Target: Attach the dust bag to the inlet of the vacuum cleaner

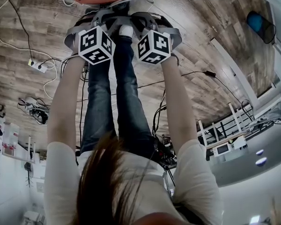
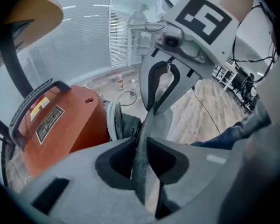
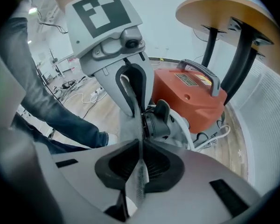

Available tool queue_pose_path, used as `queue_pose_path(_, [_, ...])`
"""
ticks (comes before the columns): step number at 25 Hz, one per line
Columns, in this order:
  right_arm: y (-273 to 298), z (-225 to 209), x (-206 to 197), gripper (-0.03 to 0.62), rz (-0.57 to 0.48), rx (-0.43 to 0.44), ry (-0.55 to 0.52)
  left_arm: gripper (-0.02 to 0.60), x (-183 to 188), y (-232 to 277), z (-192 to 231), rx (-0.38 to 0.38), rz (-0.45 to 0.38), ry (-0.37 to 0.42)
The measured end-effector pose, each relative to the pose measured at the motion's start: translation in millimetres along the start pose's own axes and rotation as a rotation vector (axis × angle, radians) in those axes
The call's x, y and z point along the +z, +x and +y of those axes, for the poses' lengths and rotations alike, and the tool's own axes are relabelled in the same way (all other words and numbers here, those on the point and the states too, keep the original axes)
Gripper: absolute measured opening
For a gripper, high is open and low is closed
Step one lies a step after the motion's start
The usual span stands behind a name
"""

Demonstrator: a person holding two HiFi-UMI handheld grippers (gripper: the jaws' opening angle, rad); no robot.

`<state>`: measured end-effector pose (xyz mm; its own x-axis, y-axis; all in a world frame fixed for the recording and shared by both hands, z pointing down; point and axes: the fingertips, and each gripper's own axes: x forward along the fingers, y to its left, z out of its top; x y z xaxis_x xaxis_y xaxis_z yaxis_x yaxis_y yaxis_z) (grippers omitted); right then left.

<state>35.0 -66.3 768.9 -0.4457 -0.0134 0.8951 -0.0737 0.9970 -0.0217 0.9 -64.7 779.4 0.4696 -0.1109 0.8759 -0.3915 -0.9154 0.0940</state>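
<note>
Wood-plank floor (image 1: 33,22), glass walls behind. A red vacuum cleaner (image 3: 191,97) stands on the floor, a round tabletop (image 3: 219,8) above it. The grey dust bag (image 2: 161,120) hangs just in front of the vacuum cleaner, against its black inlet (image 3: 156,120); cannot tell if it is seated. The left gripper (image 2: 140,146) is clamped on one fold of the bag. The right gripper (image 3: 141,148) is pinched tight on the opposite edge. They face each other just in front of the vacuum cleaner.
</note>
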Motion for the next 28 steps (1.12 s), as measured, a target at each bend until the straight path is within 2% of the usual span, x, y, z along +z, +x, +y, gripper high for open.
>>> queue_pose_path(2, [1.1,-0.7,0.9,0.032,0.013,0.014,-0.037,0.075,-0.5,-1.3,0.4,0.002,-0.005,-0.013])
queue_pose_path(6, [4.7,-4.3,3.2,0.034,0.048,0.064,-0.172,0.074,-4.1,-2.4,-0.6,0.053,-0.038,-0.118])
queue_pose_path(9, [5.1,-5.6,4.7,0.035,0.061,0.089,-0.22,0.074,-5.0,-2.4,-0.5,0.065,-0.047,-0.144])
queue_pose_path(11, [4.6,-5.8,4.7,0.035,0.047,0.079,-0.178,0.074,-4.4,-1.7,-0.2,0.045,-0.037,-0.126])
queue_pose_path(15, [3.1,-7.6,3.0,0.037,0.002,0.011,-0.023,0.08,0.8,-1.5,3.6,-0.004,-0.023,-0.057])
queue_pose_path(17, [3.4,-7.5,2.7,0.038,0.012,0.012,-0.038,0.08,1.7,-2.4,3.8,-0.009,-0.029,-0.063])
queue_pose_path(20, [5.2,-6.8,3.4,0.037,0.043,0.053,-0.138,0.077,-0.3,-2.6,3.1,0.004,-0.051,-0.122])
queue_pose_path(22, [5.8,-7.0,3.9,0.038,0.05,0.062,-0.165,0.077,-1.4,-1.9,3.1,0.009,-0.055,-0.137])
queue_pose_path(25, [5.3,-8.2,3.4,0.039,0.044,0.036,-0.11,0.077,-1.2,-0.6,2.8,0.008,-0.046,-0.123])
queue_pose_path(28, [5.7,-8.1,3.2,0.043,0.047,0.005,-0.057,0.077,-3.2,0.7,1.2,0.008,-0.044,-0.16])
